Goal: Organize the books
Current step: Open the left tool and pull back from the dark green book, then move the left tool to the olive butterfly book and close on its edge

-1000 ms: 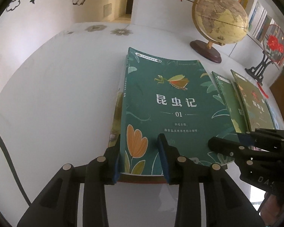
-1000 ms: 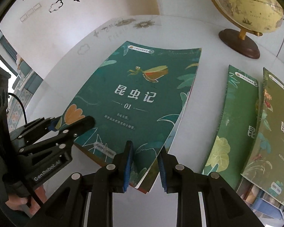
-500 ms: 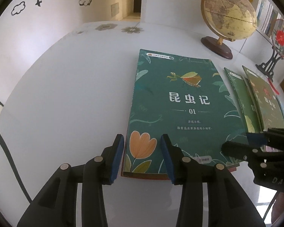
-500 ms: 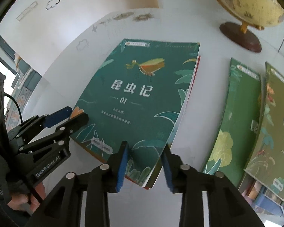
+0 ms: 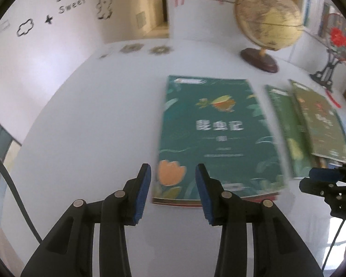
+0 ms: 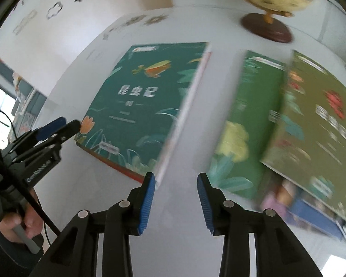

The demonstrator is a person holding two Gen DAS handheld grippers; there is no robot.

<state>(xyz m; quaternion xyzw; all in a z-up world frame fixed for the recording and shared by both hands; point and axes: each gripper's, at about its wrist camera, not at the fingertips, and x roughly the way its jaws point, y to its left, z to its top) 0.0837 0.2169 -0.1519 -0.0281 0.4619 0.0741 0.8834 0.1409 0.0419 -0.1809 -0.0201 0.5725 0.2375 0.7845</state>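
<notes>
The left tongs [image 5: 173, 184] stand parted and empty above the near edge of the dark green book [image 5: 216, 136], touching nothing; the right tongs [image 6: 175, 191], jaws lately spreading, hold nothing beside its corner; the book lies flat on the white table [image 5: 92, 127]; two green books [image 6: 288, 120] overlap farther right; a globe [image 5: 268, 18] stands beyond.

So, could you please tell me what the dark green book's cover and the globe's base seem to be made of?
The dark green book looks like a paperback with a thin, printed card cover of slight sheen; white page edges show along its side. The globe's base looks like dark reddish-brown polished wood, though lacquered plastic cannot be ruled out.
</notes>
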